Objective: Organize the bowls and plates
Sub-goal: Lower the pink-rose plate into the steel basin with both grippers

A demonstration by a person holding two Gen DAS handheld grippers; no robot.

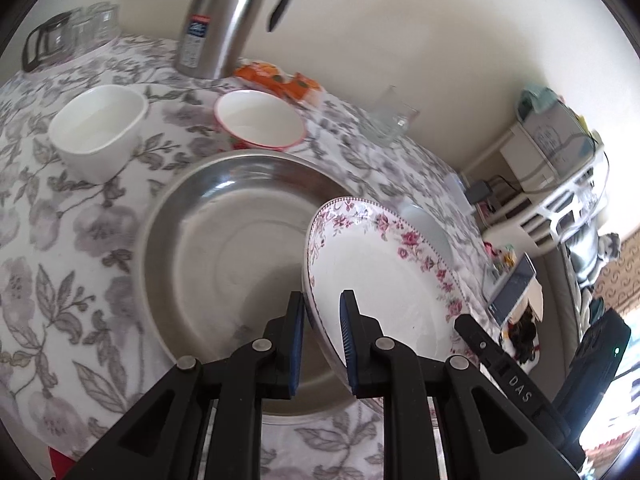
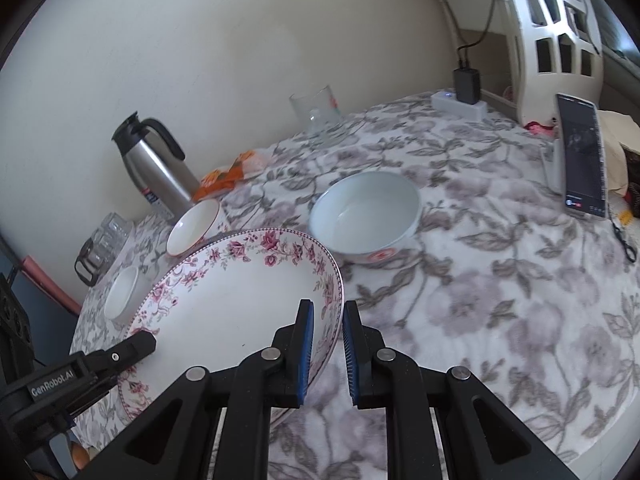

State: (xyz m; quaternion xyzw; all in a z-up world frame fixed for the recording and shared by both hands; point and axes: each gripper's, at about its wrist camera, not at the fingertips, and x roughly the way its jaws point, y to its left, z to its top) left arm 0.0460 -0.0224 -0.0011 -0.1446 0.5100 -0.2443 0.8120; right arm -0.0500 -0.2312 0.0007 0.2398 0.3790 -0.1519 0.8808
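On the left of the left wrist view, a glass jug with a black handle [image 1: 48, 46] is seen at the back of the desk [image 1: 60, 240], which is covered by a grey floral cloth. Nearer, a white squarish bowl [image 1: 98, 130] is placed upright on the cloth. Behind it, a steel thermos jug [image 1: 224, 20] is stood against the wall, with an orange packet [image 1: 280, 80] just beside its base. A pink-rimmed bowl [image 1: 260, 120] is set in front of the packet. A large steel basin [image 1: 224, 248] is laid in the middle of the desk.

The floral plate [image 1: 380, 280] is held tilted over the right part of the basin, raised off the cloth. Its left rim is clamped between the blue pads of the left gripper [image 1: 322, 332]. Its opposite rim is gripped by the right gripper [image 2: 328, 340], whose jaws are closed on the plate's edge in the right wrist view.

Further right, a pale blue bowl [image 2: 366, 216] with a red mark on its side is set upright on the cloth, apart from the plate. A clear glass [image 2: 316, 114] is stood near the wall behind it. A white power strip [image 2: 458, 105] with a black plug is laid at the far edge, and a phone [image 2: 582, 156] is propped upright at the right.
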